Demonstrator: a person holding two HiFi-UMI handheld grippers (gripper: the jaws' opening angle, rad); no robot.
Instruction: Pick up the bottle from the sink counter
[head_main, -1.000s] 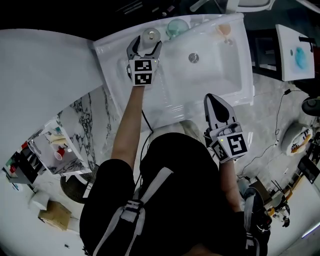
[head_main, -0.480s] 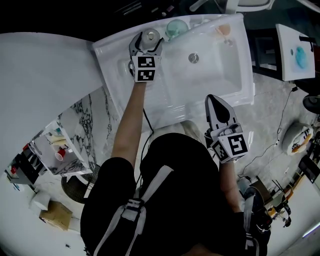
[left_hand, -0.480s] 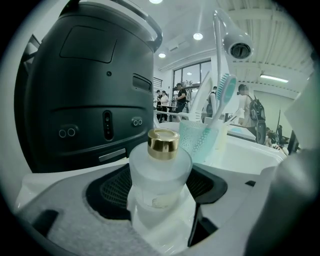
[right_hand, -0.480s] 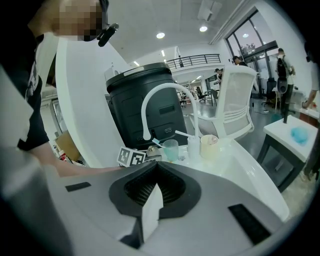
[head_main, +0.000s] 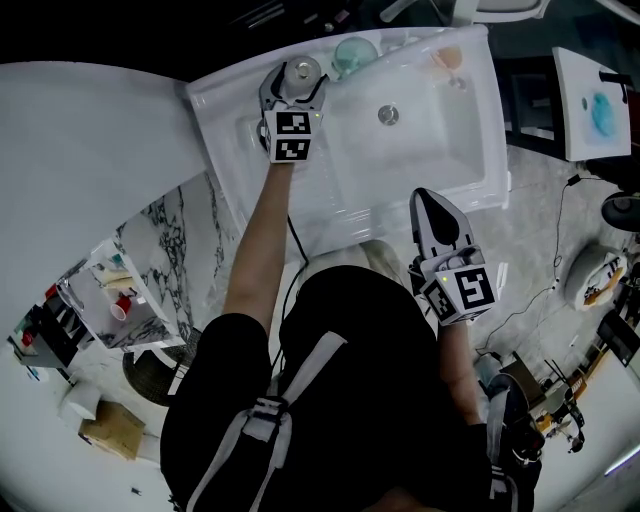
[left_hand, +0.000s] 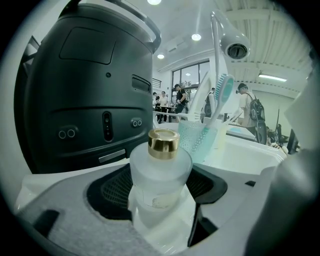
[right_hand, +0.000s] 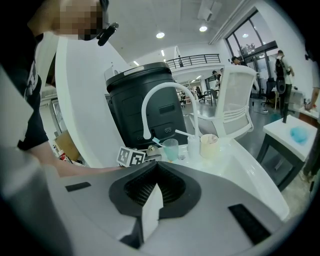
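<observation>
Bottle: one frosted bottle (left_hand: 160, 175) stands on the sink counter (head_main: 225, 110) at the sink's back left corner, at about 10 o'clock from the drain (head_main: 387, 115)
Long axis: upright, and in the left gripper view its gold cap (left_hand: 163, 143) points to 12 o'clock; from the head view we look almost straight down on the bottle (head_main: 301, 72), so only its round top shows
Left gripper: we see the left gripper (head_main: 296, 82) reaching in from 6 o'clock, jaws clenched on the bottle's frosted body, one dark pad against each side, base on the counter
Right gripper: the right gripper (head_main: 432, 200) hangs at the sink's near edge, at 5 o'clock from the drain, well apart from the bottle; in its own view the right gripper (right_hand: 150, 200) has its jaws pressed together on nothing
Count: one bottle, two grippers, one white faucet (right_hand: 160, 95), and along the back ledge three cups, namely a teal cup (right_hand: 170, 148), a white cup (right_hand: 193, 145) and a beige cup (right_hand: 209, 145)
Only the left gripper view: two toothbrushes (left_hand: 220, 107) stand in the teal cup (left_hand: 197, 142) at 1 o'clock behind the bottle, and a black unit (left_hand: 85, 90) fills the left
Only the right gripper view: the left gripper's marker cube (right_hand: 130, 156) from the side, in front of the same black unit (right_hand: 145, 100)
Only the head view: both grippers at once, and the whole sink (head_main: 480, 150)
</observation>
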